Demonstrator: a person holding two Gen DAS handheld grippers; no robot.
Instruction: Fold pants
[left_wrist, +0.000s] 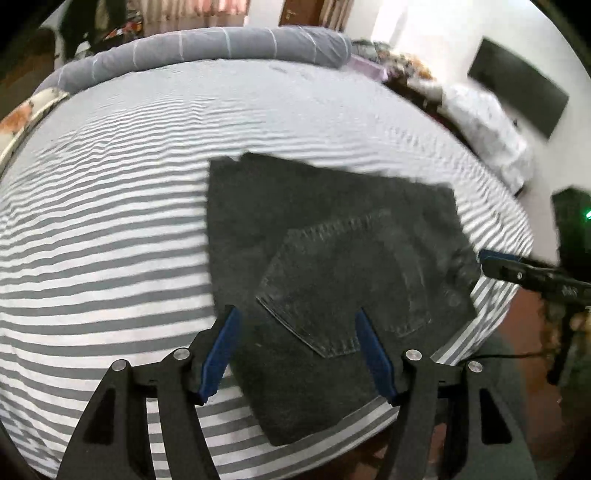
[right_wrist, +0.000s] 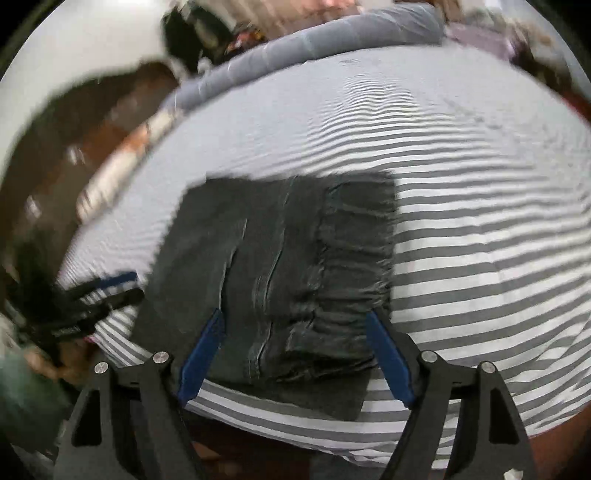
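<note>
The dark grey denim pants (left_wrist: 332, 266) lie folded into a compact rectangle on the grey-and-white striped bed sheet (left_wrist: 110, 240), near its front edge. The left gripper (left_wrist: 295, 317) and the right gripper (right_wrist: 295, 321) both stand wide open and hold nothing. A finger dragging across the top layer could pull the fold open.

One folded pair of pants (left_wrist: 332, 258), one striped bed (left_wrist: 110, 221), two grippers, one rolled grey blanket (left_wrist: 221, 44)
</note>
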